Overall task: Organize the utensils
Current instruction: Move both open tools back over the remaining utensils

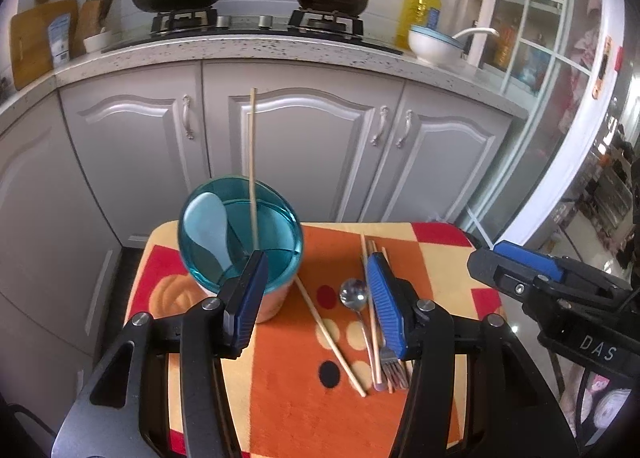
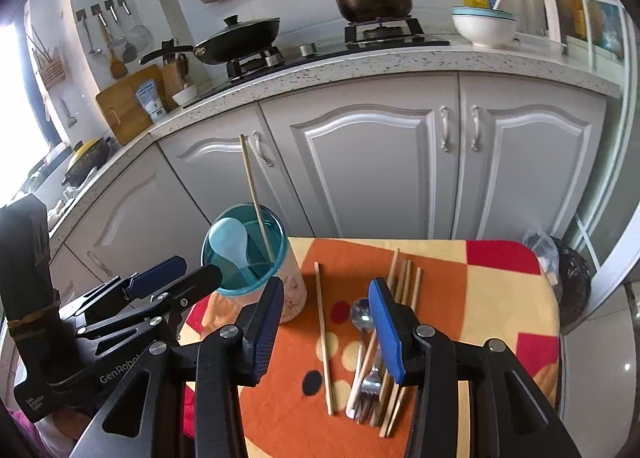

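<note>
A spoon and chopstick are already stood in the cup ahead-left of both empty, spread grippers; a loose pile is left below.

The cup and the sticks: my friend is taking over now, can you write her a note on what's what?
Left gripper: open, empty, by the cup.
Right gripper: open, empty, over the pile.
Done: a blue spoon and one chopstick stand in the cup.
Left: a lone chopstick lies on the cloth; beside it the pile holds a metal spoon, a fork and more chopsticks. All of these must go into the cup.
</note>
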Demonstrator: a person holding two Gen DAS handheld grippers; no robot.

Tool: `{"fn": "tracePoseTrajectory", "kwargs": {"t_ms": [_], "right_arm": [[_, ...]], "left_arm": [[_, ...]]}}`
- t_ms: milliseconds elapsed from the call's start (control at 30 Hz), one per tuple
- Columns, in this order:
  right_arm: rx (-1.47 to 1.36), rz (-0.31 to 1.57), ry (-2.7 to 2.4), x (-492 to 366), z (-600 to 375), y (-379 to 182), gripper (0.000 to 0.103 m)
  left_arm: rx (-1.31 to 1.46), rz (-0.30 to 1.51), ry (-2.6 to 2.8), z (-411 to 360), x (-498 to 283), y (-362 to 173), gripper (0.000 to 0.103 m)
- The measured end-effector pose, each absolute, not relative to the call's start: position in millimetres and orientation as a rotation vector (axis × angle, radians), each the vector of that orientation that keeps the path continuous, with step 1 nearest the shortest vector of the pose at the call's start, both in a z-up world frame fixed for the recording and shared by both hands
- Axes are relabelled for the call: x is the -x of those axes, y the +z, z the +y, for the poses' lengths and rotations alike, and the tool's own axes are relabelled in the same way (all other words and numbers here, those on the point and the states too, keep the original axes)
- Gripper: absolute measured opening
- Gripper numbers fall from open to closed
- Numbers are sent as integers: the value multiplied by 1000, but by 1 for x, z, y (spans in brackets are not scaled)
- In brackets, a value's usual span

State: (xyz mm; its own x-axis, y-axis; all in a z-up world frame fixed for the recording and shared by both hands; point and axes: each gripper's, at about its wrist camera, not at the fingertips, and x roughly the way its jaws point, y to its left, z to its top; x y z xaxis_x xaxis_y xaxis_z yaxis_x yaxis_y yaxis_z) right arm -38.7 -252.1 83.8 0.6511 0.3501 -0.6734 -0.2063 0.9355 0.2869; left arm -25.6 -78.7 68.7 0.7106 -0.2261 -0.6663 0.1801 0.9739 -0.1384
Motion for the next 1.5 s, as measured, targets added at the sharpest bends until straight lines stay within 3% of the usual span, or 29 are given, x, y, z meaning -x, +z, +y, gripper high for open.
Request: {"fn": "tracePoseTrajectory", "kwargs": {"t_ms": [1233, 1500], "right_arm": [[-204, 888, 251, 41, -283, 49, 49], [-206, 947, 243, 32, -291, 22, 50]], "left_arm": [[14, 833, -267, -112, 20, 41, 51], [13, 922, -274, -98, 19, 4, 51]]}}
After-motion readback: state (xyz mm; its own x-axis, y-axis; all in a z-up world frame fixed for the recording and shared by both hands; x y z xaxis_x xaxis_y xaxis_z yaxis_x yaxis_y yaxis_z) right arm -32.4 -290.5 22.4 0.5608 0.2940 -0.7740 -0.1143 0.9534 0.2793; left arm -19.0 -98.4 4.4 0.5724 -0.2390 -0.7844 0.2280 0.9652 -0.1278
